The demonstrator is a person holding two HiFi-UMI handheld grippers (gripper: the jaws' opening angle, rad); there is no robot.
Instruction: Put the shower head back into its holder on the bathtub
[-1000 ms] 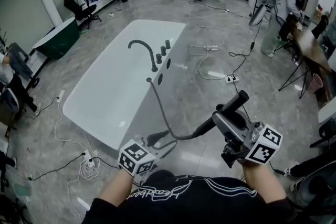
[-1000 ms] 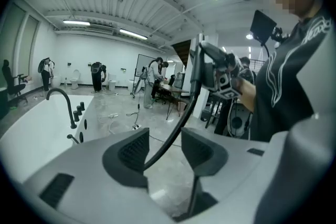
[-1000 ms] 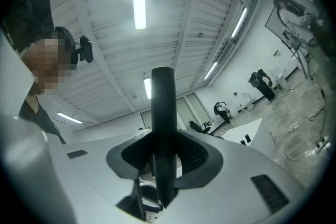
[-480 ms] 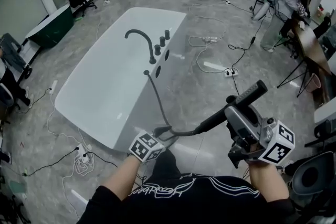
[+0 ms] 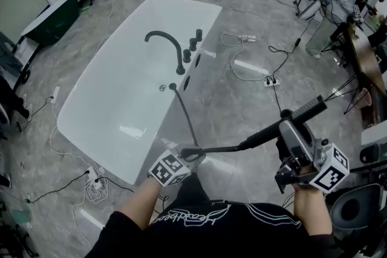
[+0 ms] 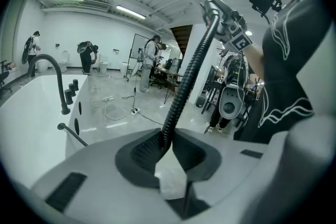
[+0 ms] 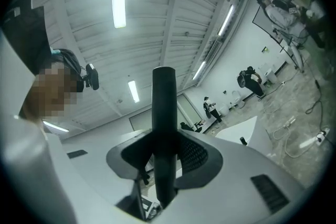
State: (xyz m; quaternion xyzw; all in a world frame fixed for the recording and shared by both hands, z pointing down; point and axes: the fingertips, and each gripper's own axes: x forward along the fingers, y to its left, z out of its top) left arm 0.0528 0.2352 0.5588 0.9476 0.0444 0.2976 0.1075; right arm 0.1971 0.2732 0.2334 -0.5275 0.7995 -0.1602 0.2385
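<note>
Left tool (image 5: pixel 192 156) just closed, seemingly clamping the hose (image 5: pixel 182 109); right tool (image 5: pixel 289 127) clamps the shower head (image 5: pixel 308 107). We judge the 2-handed carry ready.

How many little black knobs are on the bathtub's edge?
3, in a row on the bathtub rim beside the curved tap: nearest knob, middle knob, farthest knob. None seems hidden.

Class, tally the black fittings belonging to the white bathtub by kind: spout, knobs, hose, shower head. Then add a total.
Spout: 1
Knobs: 3
Hose: 1
Shower head: 1
Total: 6
</note>
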